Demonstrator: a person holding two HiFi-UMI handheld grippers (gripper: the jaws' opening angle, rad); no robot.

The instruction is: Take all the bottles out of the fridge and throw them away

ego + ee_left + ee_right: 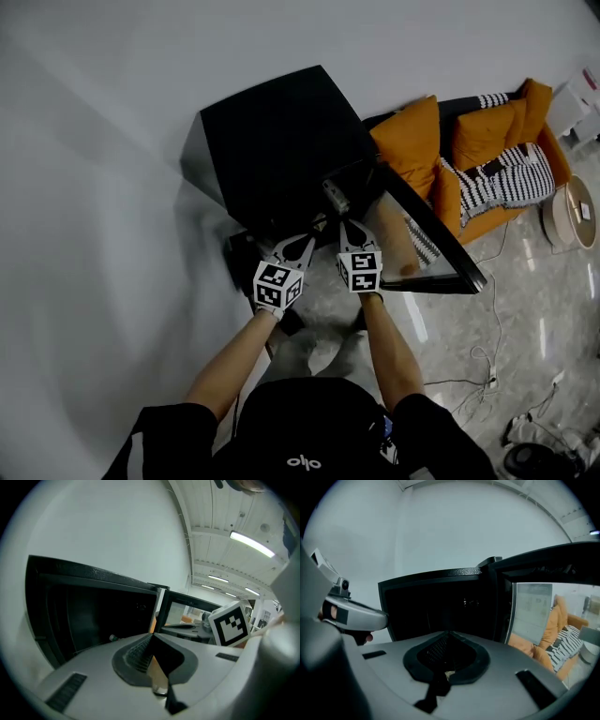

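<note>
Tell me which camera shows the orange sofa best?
The head view: most of the orange sofa lies right of the fridge. The right gripper view catches one end past the fridge door; the left gripper view shows barely an orange speck.

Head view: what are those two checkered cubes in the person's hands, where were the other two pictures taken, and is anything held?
A camera on the person's head looks down at a low black fridge with its glass door open. It stands on a pale stone-look floor beside an orange sofa. Each hand holds a grey two-jaw gripper; the black-and-white cubes are marker parts of these. The other two pictures come from cameras riding on the left gripper and the right gripper, looking along their jaws into the fridge. Both pairs of jaws are together, holding nothing. The fridge's inside is too dark to make out bottles.
</note>
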